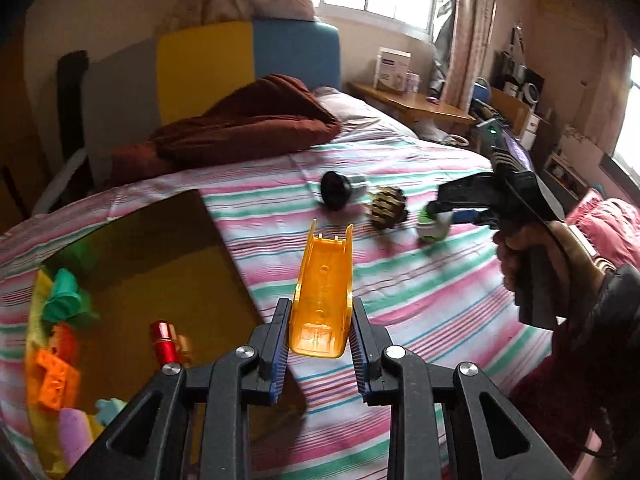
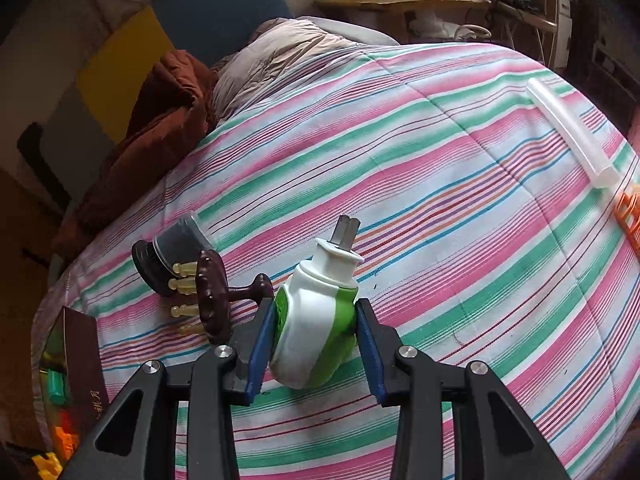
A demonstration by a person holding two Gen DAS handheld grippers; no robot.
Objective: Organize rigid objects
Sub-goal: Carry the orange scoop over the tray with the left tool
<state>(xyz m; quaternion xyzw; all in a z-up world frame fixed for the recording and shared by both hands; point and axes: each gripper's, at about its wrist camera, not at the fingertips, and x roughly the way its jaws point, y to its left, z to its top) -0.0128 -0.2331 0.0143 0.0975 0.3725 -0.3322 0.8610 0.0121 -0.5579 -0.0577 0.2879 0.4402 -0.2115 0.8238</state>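
On the striped pink-and-green bedspread (image 2: 460,168), I am working both tongs at once. I am clamping my left gripper (image 1: 320,322) on a translucent orange plastic channel piece (image 1: 325,288) by its near end, holding it clear of the bed so it can go into the brown cardboard box (image 1: 160,248) of bright toys beside it. I am squeezing my right gripper (image 2: 316,330) on a white-and-green plastic plug-in device (image 2: 316,320), prongs pointing away; it sits just beside a dark brown knobbed massager (image 2: 214,296).
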